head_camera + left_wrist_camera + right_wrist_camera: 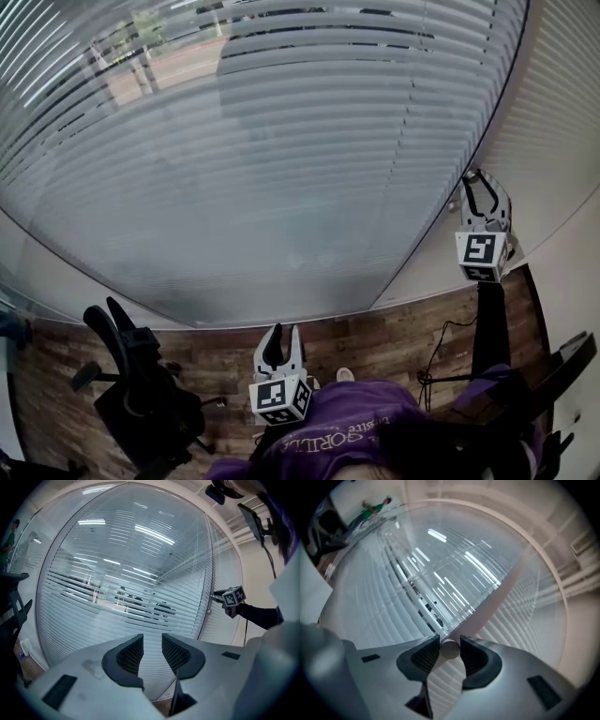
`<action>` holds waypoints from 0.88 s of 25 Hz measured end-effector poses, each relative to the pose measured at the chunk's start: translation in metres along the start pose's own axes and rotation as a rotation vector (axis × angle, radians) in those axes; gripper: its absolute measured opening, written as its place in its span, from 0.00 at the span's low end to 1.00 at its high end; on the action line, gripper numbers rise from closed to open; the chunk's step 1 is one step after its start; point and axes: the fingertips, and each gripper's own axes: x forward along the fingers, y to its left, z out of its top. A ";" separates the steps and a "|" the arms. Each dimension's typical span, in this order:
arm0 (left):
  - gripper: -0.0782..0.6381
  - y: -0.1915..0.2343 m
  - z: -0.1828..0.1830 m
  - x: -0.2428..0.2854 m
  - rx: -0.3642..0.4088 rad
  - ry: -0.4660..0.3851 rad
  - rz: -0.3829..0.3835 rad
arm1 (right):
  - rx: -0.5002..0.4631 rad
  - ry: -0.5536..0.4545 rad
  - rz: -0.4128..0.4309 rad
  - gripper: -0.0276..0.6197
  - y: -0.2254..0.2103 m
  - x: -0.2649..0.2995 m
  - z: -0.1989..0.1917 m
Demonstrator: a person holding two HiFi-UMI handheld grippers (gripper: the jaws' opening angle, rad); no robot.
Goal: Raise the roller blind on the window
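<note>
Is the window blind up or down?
Down. The blind hangs fully lowered, its slats reaching the bottom frame.

Blind all pale grey, thin horizontal stripes. Floor brown, plank-patterned. Chair black. Purple top, white lettering. Left gripper and right gripper whitish, black meshed fingers, cubes black squares on white. Rod cream.
</note>
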 end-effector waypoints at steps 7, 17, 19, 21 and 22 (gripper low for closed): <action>0.28 -0.001 0.001 0.000 -0.002 0.001 -0.001 | 0.392 0.000 0.025 0.23 -0.008 -0.005 0.000; 0.28 0.001 0.000 0.000 0.002 0.005 -0.012 | 0.359 0.042 0.033 0.23 -0.005 -0.005 0.006; 0.28 0.002 -0.002 0.000 0.003 0.006 -0.013 | 0.341 0.046 0.031 0.23 -0.003 -0.004 -0.001; 0.28 0.002 -0.001 0.000 0.002 0.005 -0.011 | 0.294 0.058 0.028 0.23 -0.004 -0.003 -0.002; 0.28 0.002 0.000 -0.001 0.002 0.005 -0.010 | 0.254 0.063 0.024 0.23 -0.005 -0.003 -0.003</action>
